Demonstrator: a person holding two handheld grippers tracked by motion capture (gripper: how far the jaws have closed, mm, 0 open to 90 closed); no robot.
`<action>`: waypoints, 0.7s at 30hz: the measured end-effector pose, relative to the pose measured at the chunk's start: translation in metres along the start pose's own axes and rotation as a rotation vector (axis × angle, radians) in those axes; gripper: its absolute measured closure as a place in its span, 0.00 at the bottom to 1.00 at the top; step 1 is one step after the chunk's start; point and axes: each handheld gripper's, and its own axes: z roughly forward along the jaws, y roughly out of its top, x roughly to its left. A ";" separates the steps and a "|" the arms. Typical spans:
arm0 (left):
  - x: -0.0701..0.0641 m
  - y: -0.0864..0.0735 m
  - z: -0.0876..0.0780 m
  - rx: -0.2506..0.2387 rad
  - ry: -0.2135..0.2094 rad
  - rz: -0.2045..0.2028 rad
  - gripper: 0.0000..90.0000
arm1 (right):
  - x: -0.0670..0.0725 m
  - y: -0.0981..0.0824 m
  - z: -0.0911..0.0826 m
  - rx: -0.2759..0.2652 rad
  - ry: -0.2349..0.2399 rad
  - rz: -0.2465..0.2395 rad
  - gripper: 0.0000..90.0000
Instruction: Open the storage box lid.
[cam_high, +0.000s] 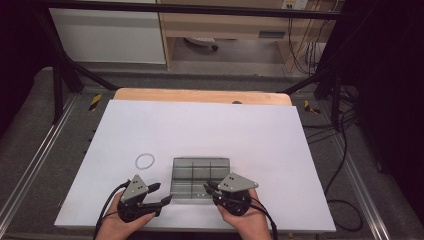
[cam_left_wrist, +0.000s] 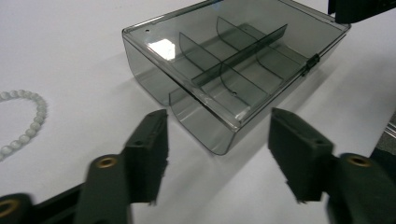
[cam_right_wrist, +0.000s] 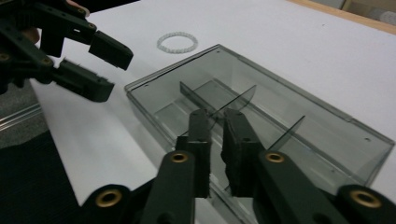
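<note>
From up top I've got the smoky clear divider box (cam_high: 200, 180) sitting near the front edge of the white table (cam_high: 200, 125), right between my two hands. The left gripper (cam_high: 159, 194) sits just off the box's left side, and the right gripper (cam_high: 208, 189) is at the box's near right corner. The high view is too small to tell me much about the jaws, though.

The left gripper view sorts that out: its jaws are parted about halfway with one corner of the box (cam_left_wrist: 224, 79) ahead of them, not touching. Nothing sits between the fingers (cam_left_wrist: 149, 144). It also shows the beads of the white bracelet (cam_left_wrist: 25, 123) clearly; from above the bracelet (cam_high: 145, 160) is just a faint ring lying left of the box, apart from it.

The right gripper view shows what the others don't: the right gripper (cam_right_wrist: 217, 122) has its jaws pinched narrow over the box's near wall (cam_right_wrist: 187, 140), looks like it's clamping the rim, with just a slim gap left. In the back of that view I can see the left gripper (cam_right_wrist: 105, 70) hovering beside the box, with the bracelet (cam_right_wrist: 177, 42) beyond.
</note>
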 end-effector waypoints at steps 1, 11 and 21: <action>0.000 0.000 -0.001 0.003 -0.003 0.006 0.55 | 0.002 -0.001 0.000 0.004 0.003 -0.005 0.97; 0.004 -0.005 0.002 0.051 -0.045 0.020 0.99 | 0.014 -0.013 0.006 0.032 0.067 0.000 1.00; -0.001 -0.007 0.012 0.090 -0.035 0.048 0.99 | 0.019 -0.022 0.015 0.082 0.094 -0.011 1.00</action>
